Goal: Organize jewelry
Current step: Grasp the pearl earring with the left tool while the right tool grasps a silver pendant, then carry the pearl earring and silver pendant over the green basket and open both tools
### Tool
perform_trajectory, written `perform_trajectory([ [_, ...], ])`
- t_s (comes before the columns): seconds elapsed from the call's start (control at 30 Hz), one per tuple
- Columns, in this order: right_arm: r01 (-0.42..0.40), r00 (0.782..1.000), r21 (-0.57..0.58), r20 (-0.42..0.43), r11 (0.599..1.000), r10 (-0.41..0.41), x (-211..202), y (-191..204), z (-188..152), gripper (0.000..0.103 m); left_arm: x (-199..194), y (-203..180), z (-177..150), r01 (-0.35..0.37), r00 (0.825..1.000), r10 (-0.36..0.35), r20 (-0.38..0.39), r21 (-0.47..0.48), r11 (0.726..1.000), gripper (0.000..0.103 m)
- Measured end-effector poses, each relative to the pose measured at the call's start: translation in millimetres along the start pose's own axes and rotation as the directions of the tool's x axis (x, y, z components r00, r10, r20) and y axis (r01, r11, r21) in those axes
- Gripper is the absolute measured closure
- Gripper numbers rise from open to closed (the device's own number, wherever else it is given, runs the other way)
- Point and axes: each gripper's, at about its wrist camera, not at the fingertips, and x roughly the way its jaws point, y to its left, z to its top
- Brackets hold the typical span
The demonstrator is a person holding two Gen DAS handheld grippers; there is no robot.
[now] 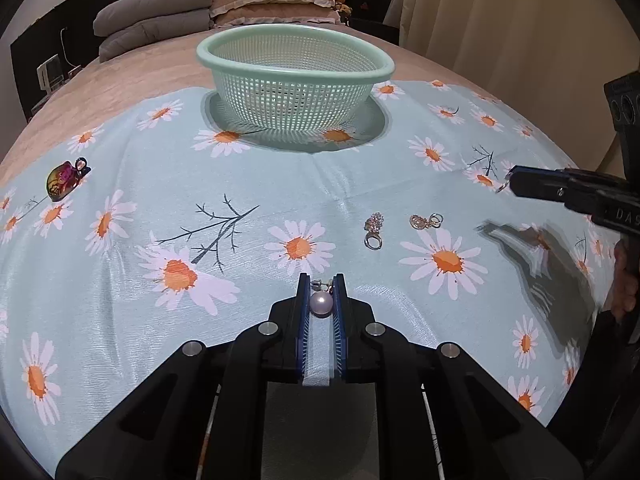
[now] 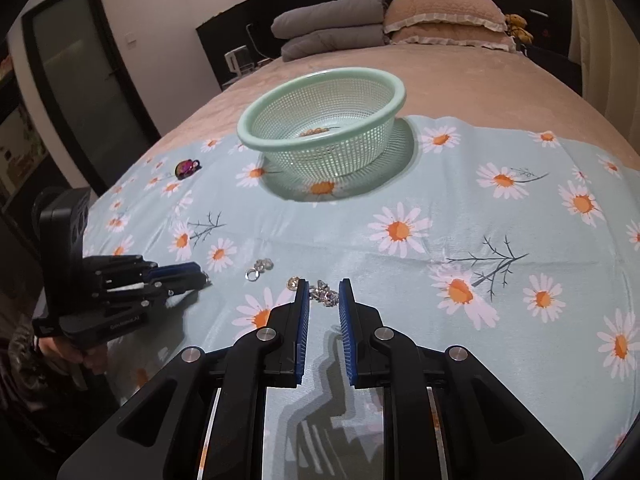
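Observation:
My left gripper (image 1: 322, 282) is shut on a pearl earring (image 1: 322, 303), held between its blue pads just above the daisy cloth. My right gripper (image 2: 323, 285) is shut on a sparkly silver earring (image 2: 326, 296) held between its tips. A green mesh basket (image 1: 296, 50) stands at the far middle of the cloth; in the right wrist view the basket (image 2: 280, 144) has a small gold piece (image 2: 314, 131) inside. Two crystal earrings lie on the cloth (image 1: 373, 230) (image 1: 425, 221). An iridescent hair clip (image 1: 64, 180) lies at far left.
The light blue daisy cloth (image 1: 240, 208) covers a beige bed. Grey and beige pillows (image 1: 160, 12) lie at the headboard. A curtain hangs at the right. The right gripper (image 1: 508, 184) shows at the right edge of the left wrist view.

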Motion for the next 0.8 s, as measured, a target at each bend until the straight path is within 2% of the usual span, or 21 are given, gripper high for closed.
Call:
perform_trajectory([
  [0.07,-0.045,0.999,0.052,0.017,0.998,0.044,-15.3,-1.8,8.1,0.089,-4.5,-2.6,-0.5,-0.081,0.997,0.08,0.011,0.034,0.996,0.091],
  [0.37,-0.047,0.993,-0.013,0.108,0.999,0.049,-63.8,15.5,36.4,0.089,-34.6,0.3,15.5,-0.091,0.995,0.088,0.039,0.056,0.994,0.091],
  [0.43,-0.04,0.993,-0.033,0.114,0.999,0.044,-67.5,19.2,40.8,0.089,-40.7,-1.7,22.4,-0.116,0.993,0.113,0.042,0.072,0.991,0.091],
  [0.73,-0.048,0.987,-0.072,0.147,0.996,0.058,-71.4,26.9,61.9,0.089,-63.2,-5.4,60.5,-0.121,0.99,0.112,0.089,0.103,0.987,0.091],
  [0.8,-0.019,0.991,-0.089,0.127,0.996,0.03,-66.7,28.8,68.2,0.089,-58.1,-6.2,68.2,-0.139,0.988,0.13,0.082,0.117,0.983,0.091],
])
